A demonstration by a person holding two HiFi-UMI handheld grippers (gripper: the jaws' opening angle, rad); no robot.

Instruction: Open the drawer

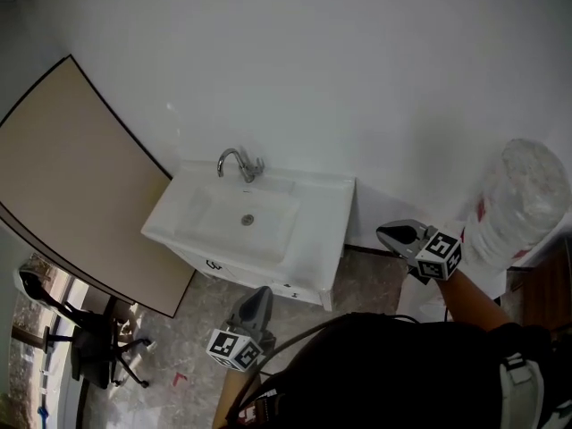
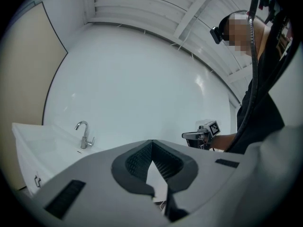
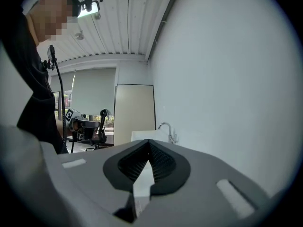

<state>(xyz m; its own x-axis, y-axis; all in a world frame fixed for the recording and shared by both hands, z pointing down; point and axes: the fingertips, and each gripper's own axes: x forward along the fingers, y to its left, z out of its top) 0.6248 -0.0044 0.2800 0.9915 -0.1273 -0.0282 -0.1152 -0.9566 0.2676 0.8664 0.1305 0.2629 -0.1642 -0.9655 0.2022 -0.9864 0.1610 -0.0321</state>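
- Drawer [image 1: 243, 274]: in the white cabinet under the sink [image 1: 183, 213], centre of the head view. Its front faces the lower edge of the frame and sits flush beneath the basin rim, closed. A small dark handle [image 1: 214, 264] is on its left part.
- Faucet [image 1: 239, 163]: chrome, at the back rim of the sink, against the white wall [image 1: 357, 79].
- Left hand-held gripper [image 1: 260, 293]: lower centre of the head view, tip pointing up-frame towards the cabinet front, near it but clearly apart. Its own view shows the jaws clenched, pads meeting at the tip, nothing between them.
- Right hand-held gripper [image 1: 384, 233]: right of centre in the head view, beside the right end of the cabinet, tip pointing left, not touching it. Its own view shows the jaws pressed together and empty, with the sink and faucet ahead at mid-frame.
- Neither hand-held gripper touches the drawer or its handle.
- Beige panel [image 1: 80, 177]: leans against the wall, left of the sink.
- Office chair [image 1: 89, 338]: black, lower left corner, on the floor [image 1: 179, 365].
- White plastic-wrapped bundle [image 1: 525, 199]: right edge of the frame, beyond the right hand-held gripper.
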